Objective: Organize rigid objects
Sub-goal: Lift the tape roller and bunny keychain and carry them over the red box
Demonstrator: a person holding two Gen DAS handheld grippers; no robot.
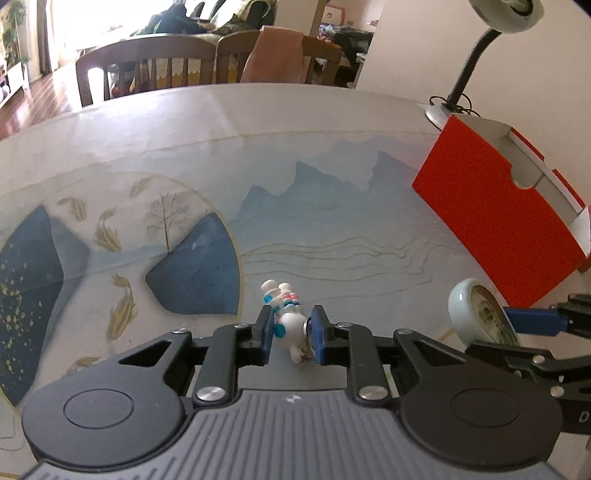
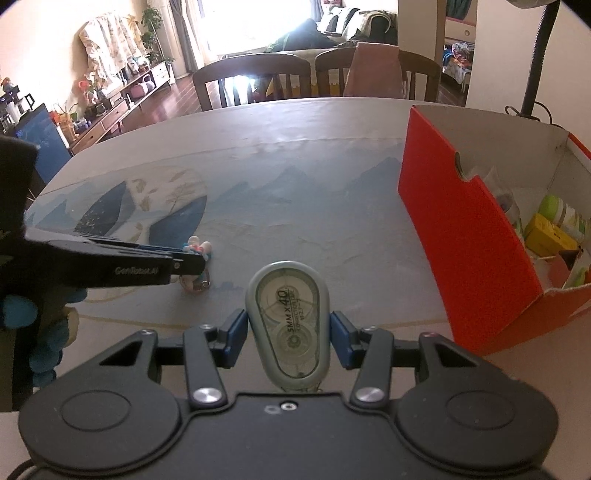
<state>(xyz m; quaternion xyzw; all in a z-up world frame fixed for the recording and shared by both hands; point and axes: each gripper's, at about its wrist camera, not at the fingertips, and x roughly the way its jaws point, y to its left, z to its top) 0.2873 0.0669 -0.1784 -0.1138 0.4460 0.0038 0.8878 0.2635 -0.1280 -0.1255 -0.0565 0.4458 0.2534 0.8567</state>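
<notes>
My left jaws pinch a figurine (image 1: 284, 317), my right jaws probably grip the correction tape (image 2: 289, 325); mountain-painted table (image 1: 332, 229), wooden chairs (image 1: 147, 66) behind.

Wooden chairs (image 2: 255, 79), bright window (image 2: 236, 26), possibly sofa (image 1: 207, 29), pale walls (image 2: 40, 33)

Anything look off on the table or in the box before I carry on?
Nothing stands out. The figurine keychain lies on its side between the left gripper pads; the right gripper holds the correction tape. The red box sits upright and open, items inside.
</notes>
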